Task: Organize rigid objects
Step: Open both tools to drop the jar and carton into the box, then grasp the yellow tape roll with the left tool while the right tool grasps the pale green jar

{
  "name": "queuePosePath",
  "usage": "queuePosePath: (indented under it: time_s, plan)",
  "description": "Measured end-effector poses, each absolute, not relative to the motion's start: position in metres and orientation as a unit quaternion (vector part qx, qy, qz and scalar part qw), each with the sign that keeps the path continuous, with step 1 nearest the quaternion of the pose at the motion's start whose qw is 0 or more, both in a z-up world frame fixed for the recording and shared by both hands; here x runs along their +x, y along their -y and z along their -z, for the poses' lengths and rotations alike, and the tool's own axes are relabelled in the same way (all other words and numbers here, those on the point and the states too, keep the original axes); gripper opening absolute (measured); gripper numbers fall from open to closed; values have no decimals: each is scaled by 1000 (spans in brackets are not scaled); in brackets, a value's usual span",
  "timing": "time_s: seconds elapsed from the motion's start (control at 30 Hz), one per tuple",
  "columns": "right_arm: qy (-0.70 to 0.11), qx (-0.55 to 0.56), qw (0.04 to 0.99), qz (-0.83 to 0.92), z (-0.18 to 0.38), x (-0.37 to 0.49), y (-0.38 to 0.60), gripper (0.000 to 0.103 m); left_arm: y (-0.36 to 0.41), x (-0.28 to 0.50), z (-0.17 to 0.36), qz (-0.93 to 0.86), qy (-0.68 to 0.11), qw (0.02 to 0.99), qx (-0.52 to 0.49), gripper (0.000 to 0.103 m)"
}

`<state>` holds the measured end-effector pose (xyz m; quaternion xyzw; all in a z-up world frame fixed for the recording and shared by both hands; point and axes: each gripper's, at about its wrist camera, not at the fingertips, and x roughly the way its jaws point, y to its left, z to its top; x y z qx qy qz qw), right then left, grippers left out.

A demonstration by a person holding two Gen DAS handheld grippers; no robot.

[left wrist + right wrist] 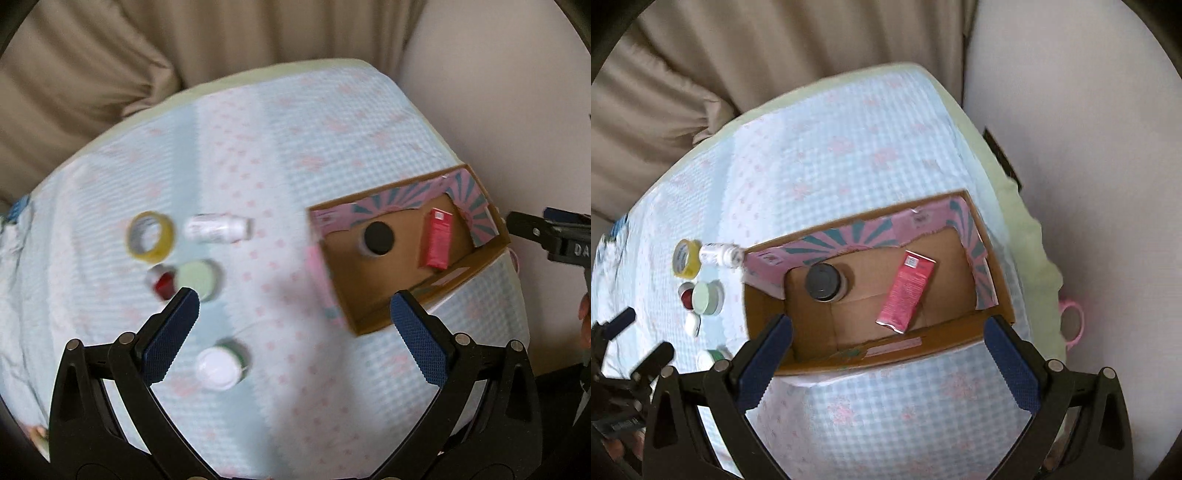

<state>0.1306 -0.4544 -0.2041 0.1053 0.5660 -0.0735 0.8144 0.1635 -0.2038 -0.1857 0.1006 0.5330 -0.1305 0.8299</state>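
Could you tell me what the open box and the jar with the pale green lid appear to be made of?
The box looks like matte corrugated cardboard: brown inside walls and floor, a torn pink-and-teal printed paper lining. The pale green lid looks like smooth plastic with a soft sheen; the jar body beneath is too blurred to judge.

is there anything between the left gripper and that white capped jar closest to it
Nothing visible stands in the way. The left gripper is open above the cloth, and the white-capped jar stands alone, apart from the pale green lidded jar and the cardboard box.
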Motion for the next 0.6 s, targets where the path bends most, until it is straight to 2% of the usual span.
queuePosePath:
  time_s: [0.27, 0.6]
  plan:
    - [-540, 63, 838, 37, 163, 97, 373, 103, 102, 139, 149, 93, -508, 853, 77, 103]
    - [-519, 54, 853, 26, 146, 83, 245, 103, -22, 142, 149, 94, -503, 855, 77, 103]
